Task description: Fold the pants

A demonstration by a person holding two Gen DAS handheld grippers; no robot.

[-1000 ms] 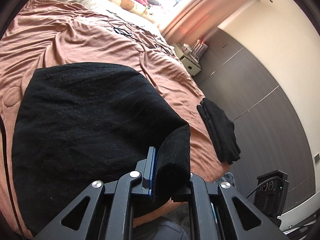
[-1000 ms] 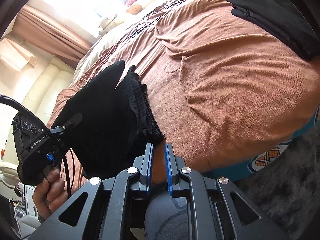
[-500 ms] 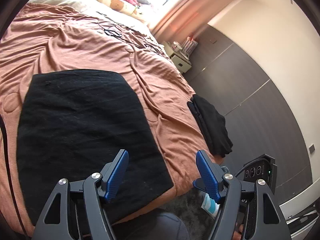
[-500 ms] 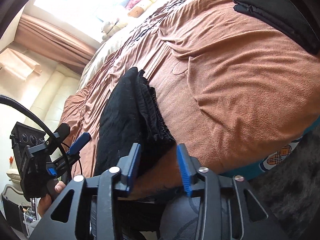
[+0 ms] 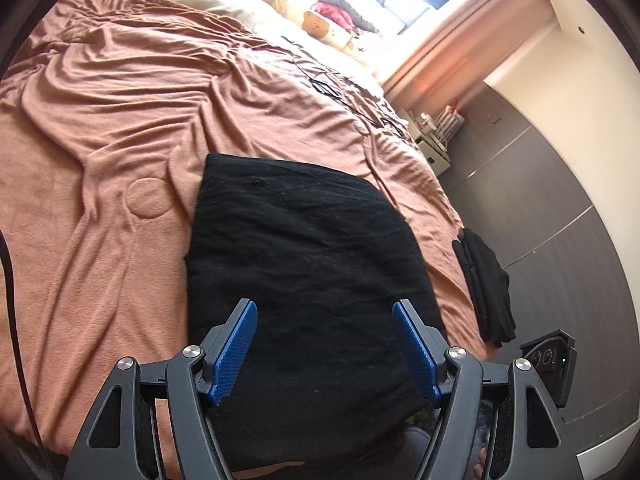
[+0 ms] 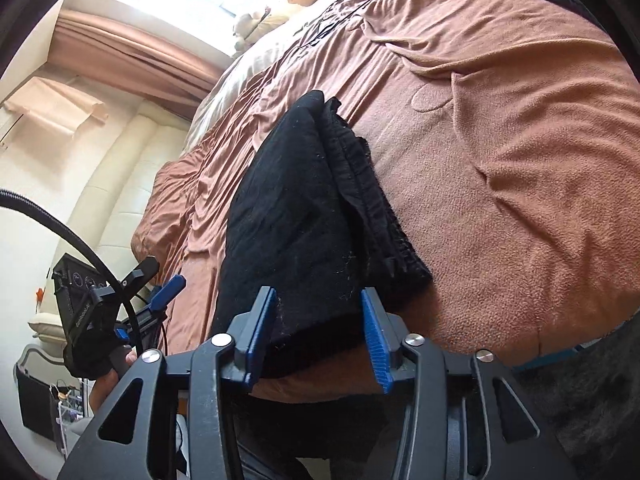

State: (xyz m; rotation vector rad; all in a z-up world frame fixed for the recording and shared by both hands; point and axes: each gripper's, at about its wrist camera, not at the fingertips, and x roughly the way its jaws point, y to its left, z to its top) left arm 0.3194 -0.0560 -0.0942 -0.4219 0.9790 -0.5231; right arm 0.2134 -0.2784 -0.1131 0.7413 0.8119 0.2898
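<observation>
The black pants (image 5: 308, 280) lie folded into a compact rectangle near the foot edge of the bed (image 5: 100, 128), on its brown blanket. Judging by that shape, the fold itself looks laid down, and the step in hand is the letting go.

The left tongs (image 5: 324, 344) stand spread wide above the near end of the pants, with nothing between the blue pads (image 5: 234, 348); their jaws have just been opening, and the cloth lies flat below them rather than pinched. The right tongs (image 6: 320, 328) are also apart, straddling the near corner of the pants without pressing it. Their jaws have lately been narrowing, though a gap shows on both sides of the cloth.

What comes next probably calls for either a further fold across the middle or a lift of the whole bundle toward the second dark pile (image 5: 486, 284) at the bed's corner, to the right of the pants (already a neat stack, by the look of it).

The pants read as thick, soft knit, matte black with specks of lint. From the right wrist view the layers show at the side, with a gathered elastic waistband (image 6: 372, 200) along the right edge.
</observation>
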